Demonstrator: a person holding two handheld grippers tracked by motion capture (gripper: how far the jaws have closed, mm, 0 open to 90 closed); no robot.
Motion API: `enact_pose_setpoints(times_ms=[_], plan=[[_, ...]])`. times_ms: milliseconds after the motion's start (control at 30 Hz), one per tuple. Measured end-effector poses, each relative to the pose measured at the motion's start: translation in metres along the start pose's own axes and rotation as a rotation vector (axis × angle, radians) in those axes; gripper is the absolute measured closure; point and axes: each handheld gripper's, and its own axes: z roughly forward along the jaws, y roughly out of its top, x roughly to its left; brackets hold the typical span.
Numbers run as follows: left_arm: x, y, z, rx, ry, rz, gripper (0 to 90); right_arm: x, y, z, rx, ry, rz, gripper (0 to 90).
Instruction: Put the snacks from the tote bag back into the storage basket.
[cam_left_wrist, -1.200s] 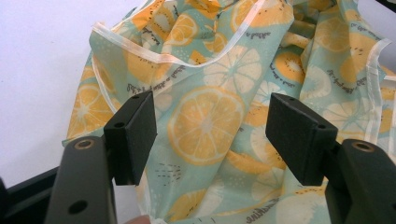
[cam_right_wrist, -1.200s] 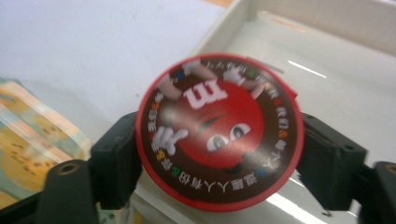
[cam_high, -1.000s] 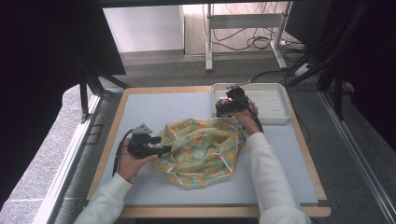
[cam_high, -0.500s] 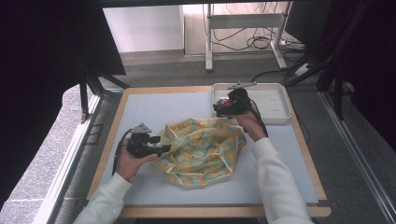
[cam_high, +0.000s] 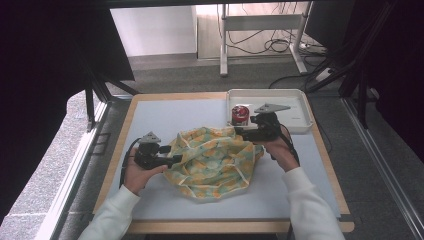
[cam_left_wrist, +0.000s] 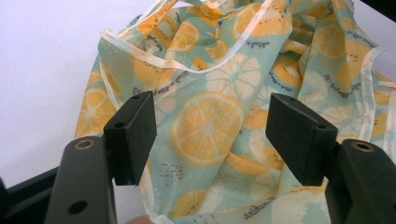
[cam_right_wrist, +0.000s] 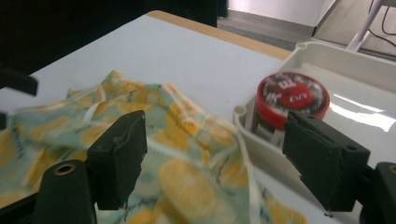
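Observation:
A crumpled cloth bag (cam_high: 212, 160) printed with lemons lies in the middle of the table. My left gripper (cam_high: 174, 160) rests at its left edge. In the left gripper view its jaws (cam_left_wrist: 210, 112) stand open over the bag's cloth (cam_left_wrist: 205, 126) without pinching it. My right gripper (cam_high: 240, 131) hovers above the bag's far right corner, beside a red-lidded can (cam_high: 240, 114). In the right gripper view its jaws (cam_right_wrist: 215, 126) are open and have just been closing a little, with nothing between them. Beyond them lie the bag (cam_right_wrist: 140, 126) and the can (cam_right_wrist: 292, 95).
The can stands in the left end of a white tray (cam_high: 300, 107) at the table's back right; its corner (cam_right_wrist: 355, 60) shows in the right gripper view. A wooden rim (cam_high: 125, 130) borders the pale table mat. Desk legs and cables stand on the floor behind.
My right gripper has drawn back from beside the can, rightward and toward the person, and risen a little. The left gripper and the bag have stayed put.

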Motion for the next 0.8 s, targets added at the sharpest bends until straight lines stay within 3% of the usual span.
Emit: enact_pose_setpoints(times_ms=[233, 433, 800], plan=[[0.000, 0.000, 0.001, 0.007, 0.001, 0.001, 33.4, 0.007, -0.036, -0.031, -0.003, 0.023, 0.003, 22.3], [-0.001, 0.000, 0.001, 0.004, 0.002, 0.003, 33.4, 0.009, -0.056, -0.045, 0.004, 0.023, 0.013, 22.5], [0.001, 0.000, 0.001, 0.009, 0.003, 0.003, 33.4, 0.007, -0.061, -0.045, 0.006, 0.020, 0.007, 22.5]])
